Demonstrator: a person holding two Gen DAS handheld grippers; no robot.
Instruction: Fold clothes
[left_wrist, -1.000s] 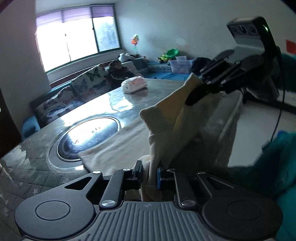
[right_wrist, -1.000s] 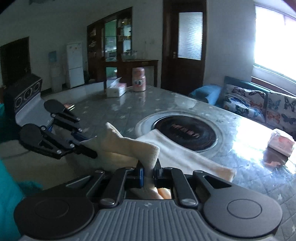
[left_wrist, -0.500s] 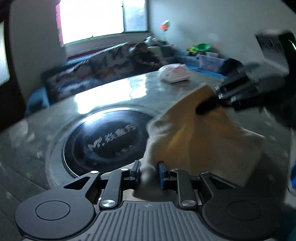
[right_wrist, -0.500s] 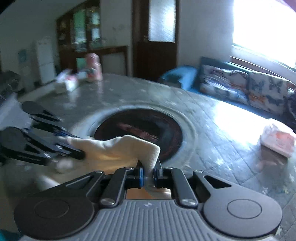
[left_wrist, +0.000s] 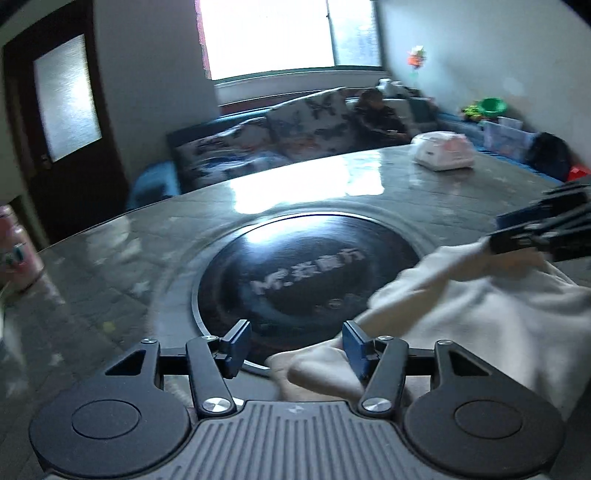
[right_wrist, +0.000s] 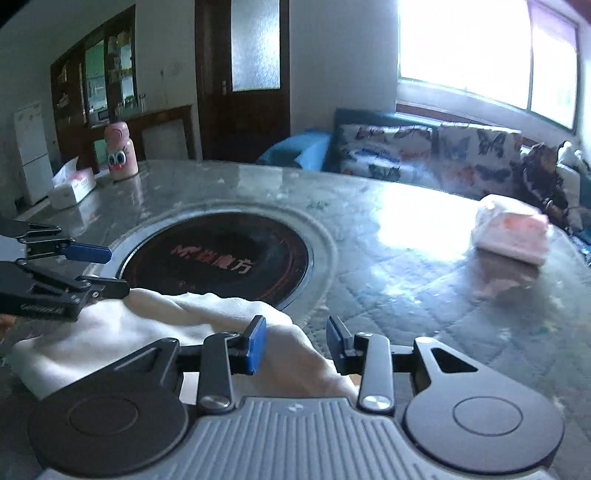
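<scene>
Both wrist views sit low over the table, sharing its round black inset (seen from opposite sides).

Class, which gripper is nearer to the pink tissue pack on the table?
Right. The right gripper is on the pink tissue pack's side of the cream garment; the left gripper is farther across.

Cream-white garment against a grey-green quilted table cover with pale star marks. Black round inset plate, silver-rimmed, with lettering that reads pale in the left wrist view and reddish in the right wrist view. Left gripper and right gripper: black frames, blue finger pads. Sofa cushions: white with a butterfly print, on a blue sofa. Pink bottle with cartoon eyes. Pink-and-white packet. Dark brown door with frosted glass.
</scene>
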